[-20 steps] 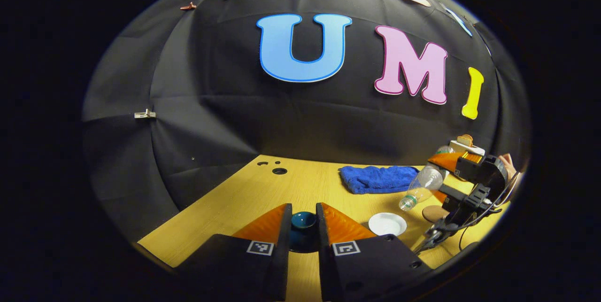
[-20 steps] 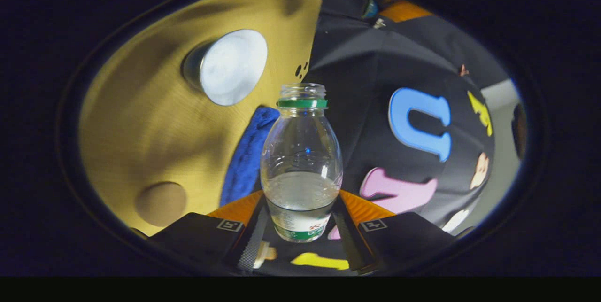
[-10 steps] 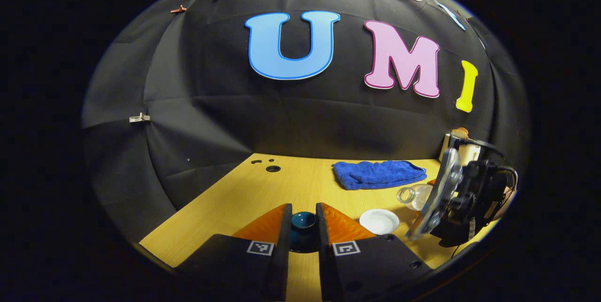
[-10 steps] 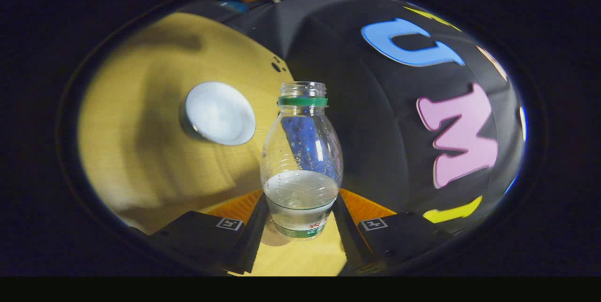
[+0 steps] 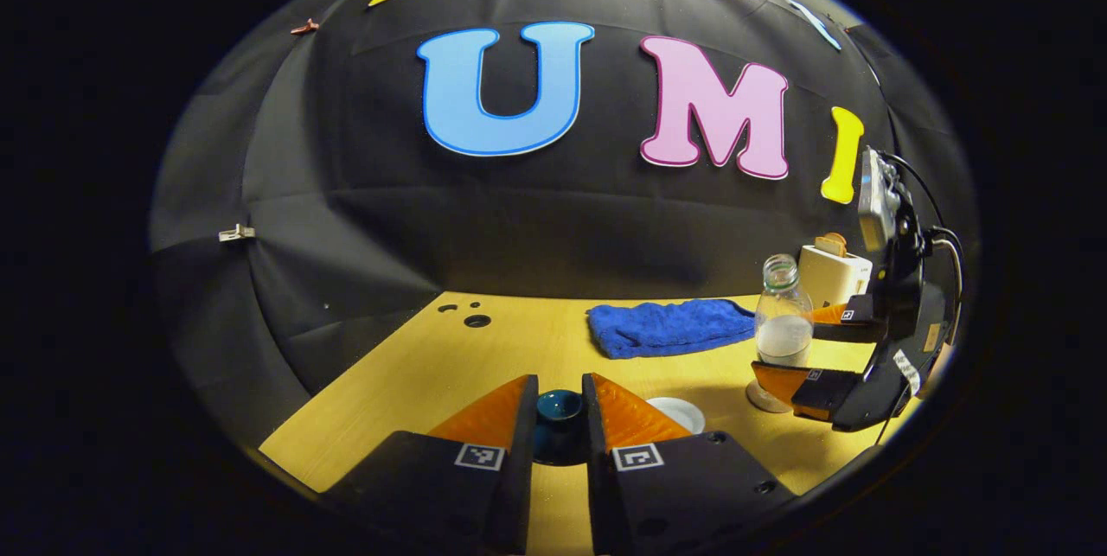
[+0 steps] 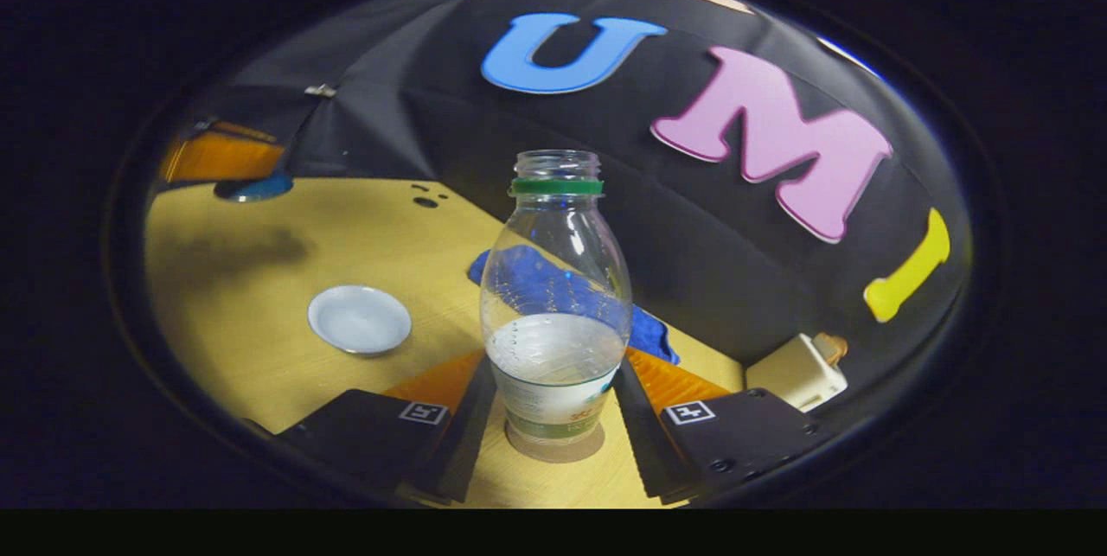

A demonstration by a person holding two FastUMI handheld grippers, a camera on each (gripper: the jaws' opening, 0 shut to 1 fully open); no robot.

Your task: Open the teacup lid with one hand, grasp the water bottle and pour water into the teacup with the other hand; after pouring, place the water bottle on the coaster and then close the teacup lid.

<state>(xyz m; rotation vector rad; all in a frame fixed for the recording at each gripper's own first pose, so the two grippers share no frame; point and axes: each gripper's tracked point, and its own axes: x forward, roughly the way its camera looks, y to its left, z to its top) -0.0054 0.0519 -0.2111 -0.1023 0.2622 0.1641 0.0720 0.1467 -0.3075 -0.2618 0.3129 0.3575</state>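
Clear water bottle point(image 6: 554, 297) clamped, right gripper point(image 6: 553, 405) | lid point(image 5: 558, 407) pinched, left gripper point(image 5: 559, 426)

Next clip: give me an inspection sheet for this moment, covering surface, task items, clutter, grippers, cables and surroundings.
Surface: wooden table, with small round holes near its far edge.
Water bottle: upright, uncapped, partly full, standing over the round coaster.
Teacup: white, uncovered, on the table.
Teacup lid: dark blue, held off the cup.
Clutter: blue towel near the back; a white toaster with bread in it behind the bottle.
Left gripper: shut on the lid.
Right gripper: fingers on either side of the bottle; whether they press it cannot be told.
Cables: a black cable loops off the right gripper.
Surroundings: black cloth wall.
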